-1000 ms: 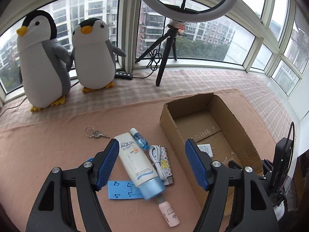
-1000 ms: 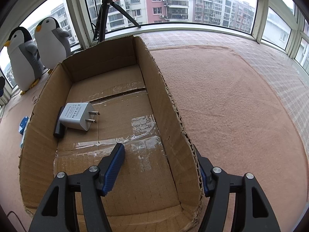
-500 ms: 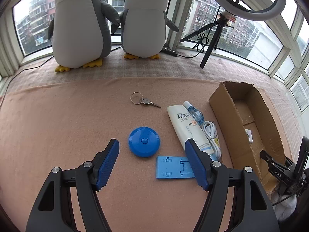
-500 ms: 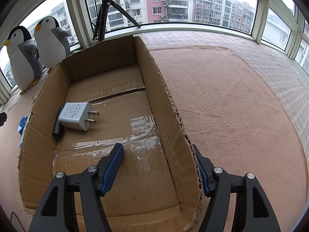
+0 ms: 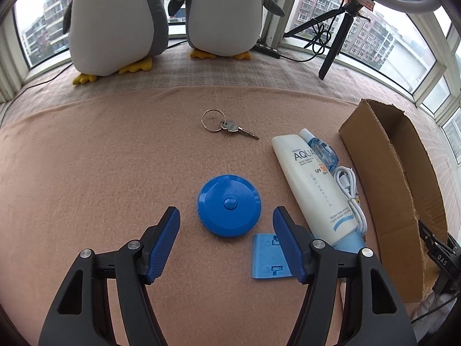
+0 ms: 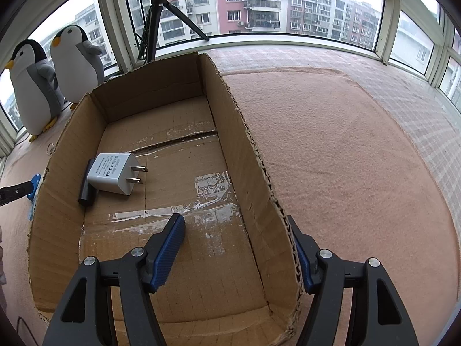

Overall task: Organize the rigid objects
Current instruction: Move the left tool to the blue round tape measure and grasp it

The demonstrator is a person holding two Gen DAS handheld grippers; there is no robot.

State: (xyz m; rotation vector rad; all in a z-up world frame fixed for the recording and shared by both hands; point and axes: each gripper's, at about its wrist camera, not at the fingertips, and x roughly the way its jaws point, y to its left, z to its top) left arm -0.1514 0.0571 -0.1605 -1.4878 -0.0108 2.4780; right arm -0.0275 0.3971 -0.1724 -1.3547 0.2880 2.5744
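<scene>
Both jaws spread: left gripper (image 5: 226, 225) lined on blue round case (image 5: 229, 205) near-centre, right gripper (image 6: 239, 248) straddling cardboard box (image 6: 253, 173) wall; smooth disc may squirt sideways if pinched off-centre.

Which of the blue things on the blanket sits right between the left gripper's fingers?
The round blue disc with a centre button. The flat blue plate lies partly behind the right finger, off to the side.
</scene>
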